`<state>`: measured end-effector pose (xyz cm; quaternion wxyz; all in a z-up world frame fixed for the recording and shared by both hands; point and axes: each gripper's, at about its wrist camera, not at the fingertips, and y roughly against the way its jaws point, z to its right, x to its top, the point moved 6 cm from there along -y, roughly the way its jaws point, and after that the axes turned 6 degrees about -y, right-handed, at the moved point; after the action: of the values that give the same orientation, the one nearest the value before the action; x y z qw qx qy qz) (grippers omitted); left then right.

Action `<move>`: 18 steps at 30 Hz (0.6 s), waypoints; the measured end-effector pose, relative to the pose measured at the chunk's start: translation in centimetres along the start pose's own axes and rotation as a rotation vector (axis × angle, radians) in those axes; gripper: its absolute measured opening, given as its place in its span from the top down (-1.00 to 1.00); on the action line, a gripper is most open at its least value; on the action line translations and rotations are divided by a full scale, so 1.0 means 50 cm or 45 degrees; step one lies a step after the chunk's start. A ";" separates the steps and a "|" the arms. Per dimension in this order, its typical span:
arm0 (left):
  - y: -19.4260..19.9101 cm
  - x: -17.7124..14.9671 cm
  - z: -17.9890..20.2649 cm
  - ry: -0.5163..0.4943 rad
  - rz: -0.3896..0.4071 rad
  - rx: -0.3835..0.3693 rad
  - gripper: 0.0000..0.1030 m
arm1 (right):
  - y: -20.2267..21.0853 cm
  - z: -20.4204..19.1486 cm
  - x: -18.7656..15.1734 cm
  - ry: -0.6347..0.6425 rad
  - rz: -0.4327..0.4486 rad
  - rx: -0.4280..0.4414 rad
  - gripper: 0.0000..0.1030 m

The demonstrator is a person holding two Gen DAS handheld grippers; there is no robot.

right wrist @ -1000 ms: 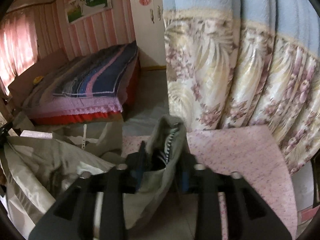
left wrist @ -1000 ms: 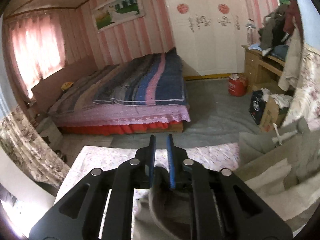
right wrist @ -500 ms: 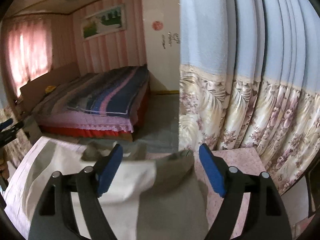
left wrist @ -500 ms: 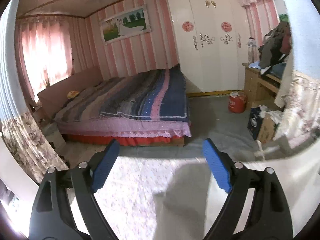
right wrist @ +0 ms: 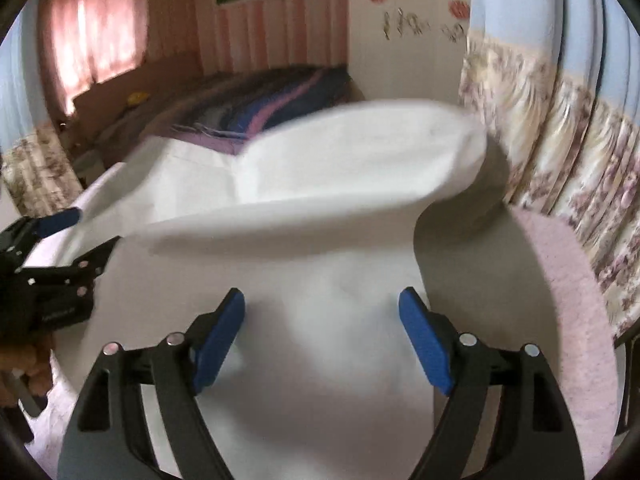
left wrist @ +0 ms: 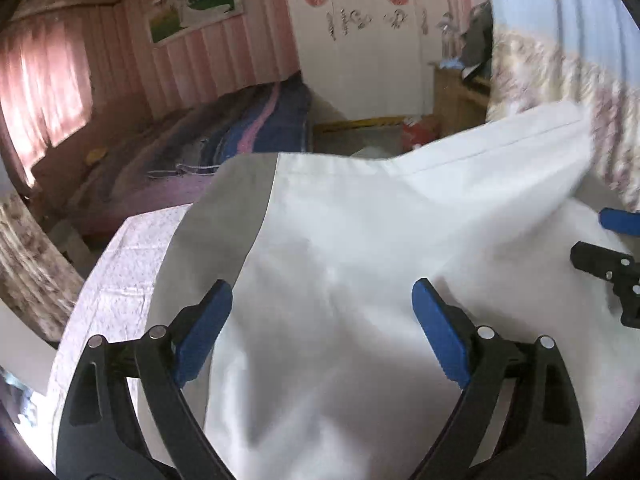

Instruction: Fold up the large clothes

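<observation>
A large white garment (left wrist: 360, 240) with a grey panel (left wrist: 224, 216) is spread over the table, which is covered by a pink flowered cloth (left wrist: 120, 264). The garment's far edge (right wrist: 360, 152) billows up, blurred. My left gripper (left wrist: 320, 292) hovers over the near part of the garment; its jaws are opening and its blue pads (left wrist: 204, 332) touch no cloth. My right gripper (right wrist: 322, 296) is the same, jaws opening wide above the white cloth (right wrist: 320, 248) with nothing pinched. Each gripper shows at the edge of the other's view: the right (left wrist: 590, 234), the left (right wrist: 86, 232).
A flowered curtain (right wrist: 560, 120) hangs close on the right, just past the table's pink edge (right wrist: 560, 280). Beyond the table stand a bed with a striped blanket (left wrist: 248, 132), a white wardrobe (left wrist: 360, 40), a wooden desk (left wrist: 456, 92) and a red container (left wrist: 420, 128) on the floor.
Both grippers went from shut on bunched grey cloth to wide open, letting it go. The garment now lies spread out white across the table, and both cameras sit lower and closer over it.
</observation>
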<state>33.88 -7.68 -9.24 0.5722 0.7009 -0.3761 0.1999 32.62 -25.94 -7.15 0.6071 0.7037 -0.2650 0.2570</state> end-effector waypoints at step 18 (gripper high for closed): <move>-0.232 0.035 -0.154 0.156 -0.141 0.246 -0.78 | -0.222 0.158 0.117 -0.143 0.009 -0.228 -0.75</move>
<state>44.92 -0.13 -13.51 0.5341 0.7589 -0.2802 0.2454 44.79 -32.77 -12.13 0.6510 0.6589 -0.3229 0.1946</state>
